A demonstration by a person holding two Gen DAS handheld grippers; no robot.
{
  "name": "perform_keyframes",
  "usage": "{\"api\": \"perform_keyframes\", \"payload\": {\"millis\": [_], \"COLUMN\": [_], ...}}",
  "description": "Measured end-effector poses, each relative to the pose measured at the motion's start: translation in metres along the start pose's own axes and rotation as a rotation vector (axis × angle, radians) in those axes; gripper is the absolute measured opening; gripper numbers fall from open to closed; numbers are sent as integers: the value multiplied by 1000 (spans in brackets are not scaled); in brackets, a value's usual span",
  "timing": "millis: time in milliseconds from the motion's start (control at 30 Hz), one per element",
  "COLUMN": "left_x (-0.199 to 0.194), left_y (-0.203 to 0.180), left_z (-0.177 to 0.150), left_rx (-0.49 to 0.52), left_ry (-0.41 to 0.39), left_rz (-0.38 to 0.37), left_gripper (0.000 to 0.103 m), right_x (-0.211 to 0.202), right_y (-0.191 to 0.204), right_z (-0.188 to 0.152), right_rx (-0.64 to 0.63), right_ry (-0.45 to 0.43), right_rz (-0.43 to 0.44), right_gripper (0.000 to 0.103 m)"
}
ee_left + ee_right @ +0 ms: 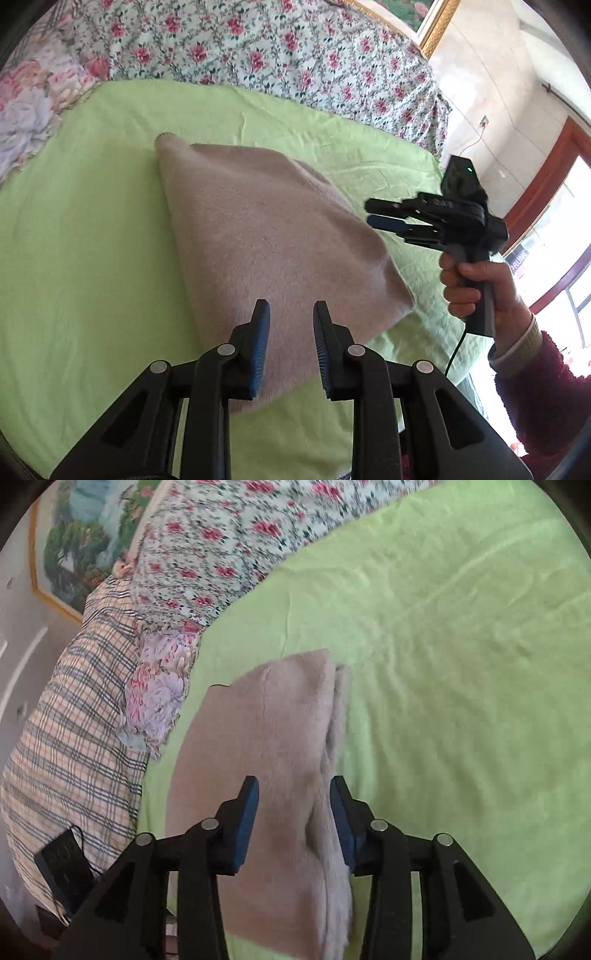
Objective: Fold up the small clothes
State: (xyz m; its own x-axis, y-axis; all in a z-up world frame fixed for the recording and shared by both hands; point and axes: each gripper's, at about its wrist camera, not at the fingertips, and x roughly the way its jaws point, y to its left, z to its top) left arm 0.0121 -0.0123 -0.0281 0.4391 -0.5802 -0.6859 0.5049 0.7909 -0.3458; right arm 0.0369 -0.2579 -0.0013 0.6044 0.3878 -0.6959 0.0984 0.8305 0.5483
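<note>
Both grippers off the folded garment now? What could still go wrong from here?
Both look open with nothing pinched.
1. The left gripper hovers low over the folded beige garment; a dragging pad could flip the near edge open.
2. In the right wrist view the right gripper straddles the garment's layered side edge; pulling back low may peel the layers apart.
3. The green sheet is wrinkled and soft, so a nudge could shift the whole fold.

The folded garment [266,236] is lying on the bed sheet [92,240], with the flowered quilt [258,48] sitting behind it. The plaid pillow [74,746] is resting at the sheet's edge, beside the quilt.
</note>
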Motion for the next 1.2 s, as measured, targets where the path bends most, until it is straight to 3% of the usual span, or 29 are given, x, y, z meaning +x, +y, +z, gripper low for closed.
{"api": "perform_keyframes", "payload": {"millis": [67,100,133,167,200,333,500,567,667,800,900,967,1000,1200], "left_x": [21,30,38,43,48,64,53,37,18,25,43,59,64,60], "left_y": [7,8,10,10,11,13,11,7,11,35,50,55,54,47], "left_z": [0,2,-1,-3,-6,-15,-13,-6,15,38,49,51,53,47], "left_rx": [-2,-3,1,5,8,-5,-15,-5,7,-46,-77,-74,-68,-42], "left_ry": [53,72,97,104,114,127,128,95,12,-26,-21,5,9,-9], "left_rz": [0,5,1,10,29,42,21,-3,17,62,79,113,118,138], "left_gripper": [24,24,24,23,20,19,20,22,31,32,29,27,27,25], "right_x": [21,23,21,18,16,43,16,-2,-28,-18,10,28,34,25], "right_y": [-4,-1,4,10,15,8,8,16,36,59,54,42,37,49], "right_z": [7,10,13,17,20,17,16,12,0,-20,-28,-26,-24,-26], "right_rx": [16,-5,-33,-64,-98,-160,-119,-125,-153,-210,-231,-221,-220,-233], "right_ry": [45,36,20,-6,-28,14,-67,-105,-147,-82,-13,15,13,-5], "right_rz": [8,-11,-31,-46,-71,-192,-198,-215,-143,-108,-188,-215,-222,-226], "right_gripper": [42,20,19,10,7,7,10,12,12,12,12,5,0,0]}}
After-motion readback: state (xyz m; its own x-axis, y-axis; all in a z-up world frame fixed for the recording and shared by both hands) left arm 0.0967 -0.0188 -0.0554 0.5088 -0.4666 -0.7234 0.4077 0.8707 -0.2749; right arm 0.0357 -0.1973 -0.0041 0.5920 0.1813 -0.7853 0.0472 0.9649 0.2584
